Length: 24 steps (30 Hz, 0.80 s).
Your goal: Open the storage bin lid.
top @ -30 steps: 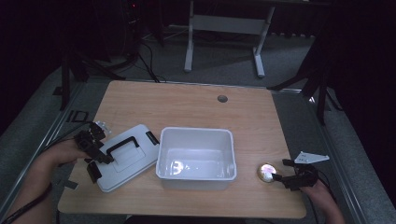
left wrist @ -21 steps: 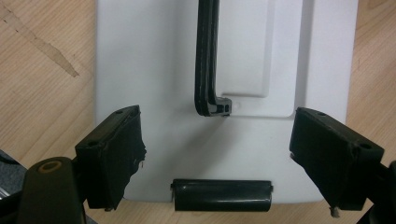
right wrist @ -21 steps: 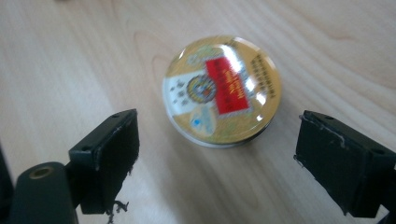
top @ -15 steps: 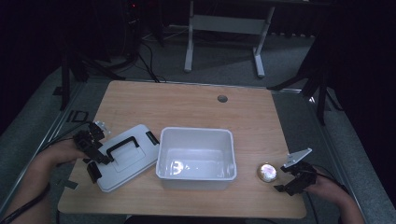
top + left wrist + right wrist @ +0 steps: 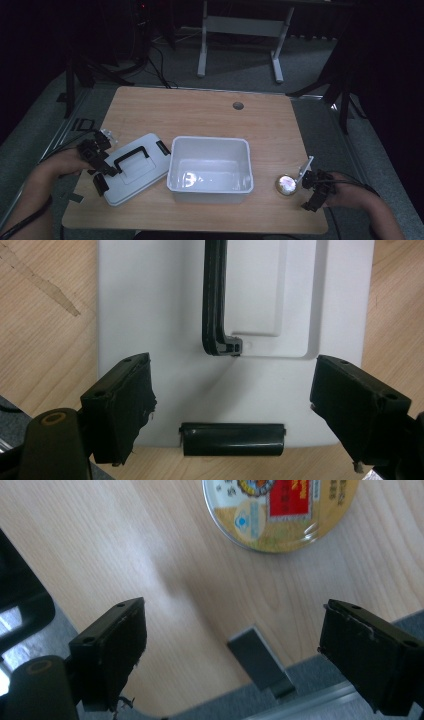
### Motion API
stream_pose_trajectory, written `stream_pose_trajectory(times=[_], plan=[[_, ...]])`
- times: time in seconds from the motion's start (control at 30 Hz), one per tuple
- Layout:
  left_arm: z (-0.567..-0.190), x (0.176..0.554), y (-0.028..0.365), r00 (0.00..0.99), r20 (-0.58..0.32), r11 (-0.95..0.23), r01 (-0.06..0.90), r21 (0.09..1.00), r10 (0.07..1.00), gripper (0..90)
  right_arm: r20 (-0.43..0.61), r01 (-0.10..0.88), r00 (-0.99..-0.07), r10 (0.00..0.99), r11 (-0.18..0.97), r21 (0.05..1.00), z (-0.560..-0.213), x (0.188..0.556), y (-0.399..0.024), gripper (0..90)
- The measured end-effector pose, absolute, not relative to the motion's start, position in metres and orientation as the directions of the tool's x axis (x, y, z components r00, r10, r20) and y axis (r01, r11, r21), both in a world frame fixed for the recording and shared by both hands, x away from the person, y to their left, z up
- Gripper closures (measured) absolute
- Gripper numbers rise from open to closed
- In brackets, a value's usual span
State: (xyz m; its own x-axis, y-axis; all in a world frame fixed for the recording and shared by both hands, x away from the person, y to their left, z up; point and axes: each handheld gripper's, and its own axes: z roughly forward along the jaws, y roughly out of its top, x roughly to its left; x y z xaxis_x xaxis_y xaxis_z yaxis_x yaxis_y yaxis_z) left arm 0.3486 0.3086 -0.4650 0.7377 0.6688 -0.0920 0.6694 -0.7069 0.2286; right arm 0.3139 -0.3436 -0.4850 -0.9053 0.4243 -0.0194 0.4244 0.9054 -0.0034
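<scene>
Dim room, dark floor and a pale metal stand at the top of the high view; below it a light wooden worktop (image 5: 200,112) takes up the middle of the frame. At centre sits a white plastic bin (image 5: 210,169), open-topped and with nothing visible inside. Just left of it, touching or nearly touching its wall, lies the bin's white lid (image 5: 134,167), flat, with its black handle (image 5: 216,300) folded down and a black latch (image 5: 232,438) at the near edge.

At lower left of the high view the left claw (image 5: 102,167) hovers at the lid's outer end. In the left gripper view its jaws stand wide apart on either side of the lid's short edge, pads clear of the plastic, so it grips nothing. At lower right the right claw (image 5: 311,192) is also open and empty; the right gripper view looks between its spread jaws at bare wood, with a round tin (image 5: 280,510) bearing a yellow and red label in the upper part of that frame. In the high view the tin (image 5: 286,184) lies between the bin and that claw.

As I judge it, the step in hand is packing the bin: the tin is not yet inside and the lid is off. Next, the right claw needs to drop over the tin and close across its rim, a shallow hold that could slip.
</scene>
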Motion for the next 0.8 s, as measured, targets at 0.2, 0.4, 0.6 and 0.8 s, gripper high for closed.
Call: stream_pose_trajectory(times=[0.2, 0.4, 0.6, 0.8], plan=[[-0.462, 0.349, 0.306, 0.744, -0.096, -0.711, 0.663, 0.232, 0.662, 16.7, -0.052, 0.306, -0.951, 0.305, 0.952, -0.018, -0.474, 0.313, -0.331, 11.0], [-0.463, 0.347, 0.307, 0.745, -0.116, -0.713, 0.664, 0.222, 0.657, 16.7, -0.121, 0.234, -0.964, 0.235, 0.972, 0.023, -0.464, 0.317, -0.321, 11.0], [-0.463, 0.348, 0.307, 0.745, -0.124, -0.713, 0.665, 0.223, 0.656, 16.7, -0.132, 0.176, -0.975, 0.179, 0.984, 0.033, -0.465, 0.321, -0.311, 11.0], [-0.463, 0.347, 0.306, 0.75, -0.137, -0.718, 0.659, 0.223, 0.647, 16.7, -0.156, 0.171, -0.972, 0.174, 0.985, 0.034, -0.474, 0.328, -0.301, 10.6]])
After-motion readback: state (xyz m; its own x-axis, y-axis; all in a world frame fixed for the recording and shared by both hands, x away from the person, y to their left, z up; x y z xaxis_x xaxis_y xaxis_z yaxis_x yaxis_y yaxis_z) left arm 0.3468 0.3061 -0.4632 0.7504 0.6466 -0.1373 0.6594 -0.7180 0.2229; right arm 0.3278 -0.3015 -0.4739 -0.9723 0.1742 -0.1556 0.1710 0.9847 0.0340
